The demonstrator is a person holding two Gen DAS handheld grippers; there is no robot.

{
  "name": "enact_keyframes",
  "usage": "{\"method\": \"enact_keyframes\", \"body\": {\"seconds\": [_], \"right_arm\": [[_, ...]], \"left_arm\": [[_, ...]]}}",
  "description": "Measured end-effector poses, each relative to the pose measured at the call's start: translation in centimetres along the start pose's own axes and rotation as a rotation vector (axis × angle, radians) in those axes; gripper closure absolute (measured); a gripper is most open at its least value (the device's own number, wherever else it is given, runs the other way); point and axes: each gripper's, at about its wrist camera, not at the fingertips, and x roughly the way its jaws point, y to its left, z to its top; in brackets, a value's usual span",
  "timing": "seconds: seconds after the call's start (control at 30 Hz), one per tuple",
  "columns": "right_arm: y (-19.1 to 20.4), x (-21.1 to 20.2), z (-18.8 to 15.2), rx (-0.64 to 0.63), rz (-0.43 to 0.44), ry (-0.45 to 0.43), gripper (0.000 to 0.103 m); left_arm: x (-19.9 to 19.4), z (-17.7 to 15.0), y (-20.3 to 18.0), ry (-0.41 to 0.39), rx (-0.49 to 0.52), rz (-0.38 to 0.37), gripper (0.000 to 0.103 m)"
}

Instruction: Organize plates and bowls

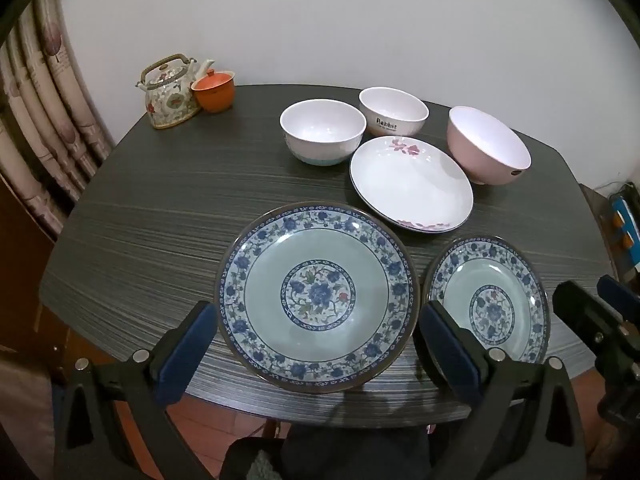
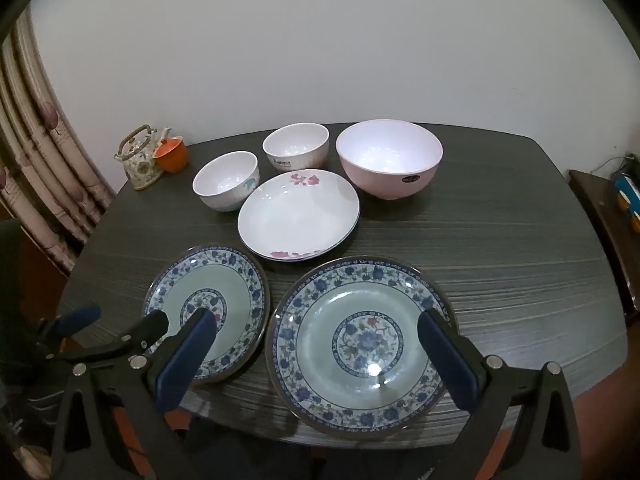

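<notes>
While both grippers hang tilted down over the near edge of the table, nothing is between their pads

Left gripper point(image 1: 316, 344): jaws spread as wide as they go, holding nothing; its blue pads stand either side of the left blue-patterned plate without touching it

Right gripper point(image 2: 316, 344): jaws likewise fully spread and empty; its left pad overlaps the neighbouring plate in the view, its right pad hangs over the rim of the plate below it

Left blue-patterned plate point(image 1: 318, 296): straight under the left gripper, flat on the table, its near rim at the table's edge

Right blue-patterned plate point(image 2: 362, 346): straight under the right gripper, just beside the other blue plate, a narrow gap between them

White plate with pink flowers point(image 1: 412, 184): just beyond both blue plates, ahead and to the right of the left gripper, ahead and to the left of the right one

White bowl with teal base point(image 1: 323, 132): beyond the flowered plate, on its left

White bowl lettered Rabbit point(image 1: 394, 111): farthest back, behind the flowered plate

Pink bowl point(image 2: 389, 158): beyond the flowered plate, on its right, largest of the three

Floral teapot point(image 1: 170, 94): far left corner, touching or just beside an orange lidded cup point(image 1: 213, 90)

Table point(image 1: 160, 220): dark wood-grain top

Curtain point(image 1: 36, 120): far left, past the table
</notes>
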Motion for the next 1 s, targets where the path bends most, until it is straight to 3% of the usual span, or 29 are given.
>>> {"method": "enact_keyframes", "body": {"seconds": [1.0], "right_arm": [[0.81, 0.44, -0.74, -0.018, 0.014, 0.025, 0.0]], "left_arm": [[0.57, -0.14, 0.71, 0.036, -0.02, 0.013, 0.004]]}}
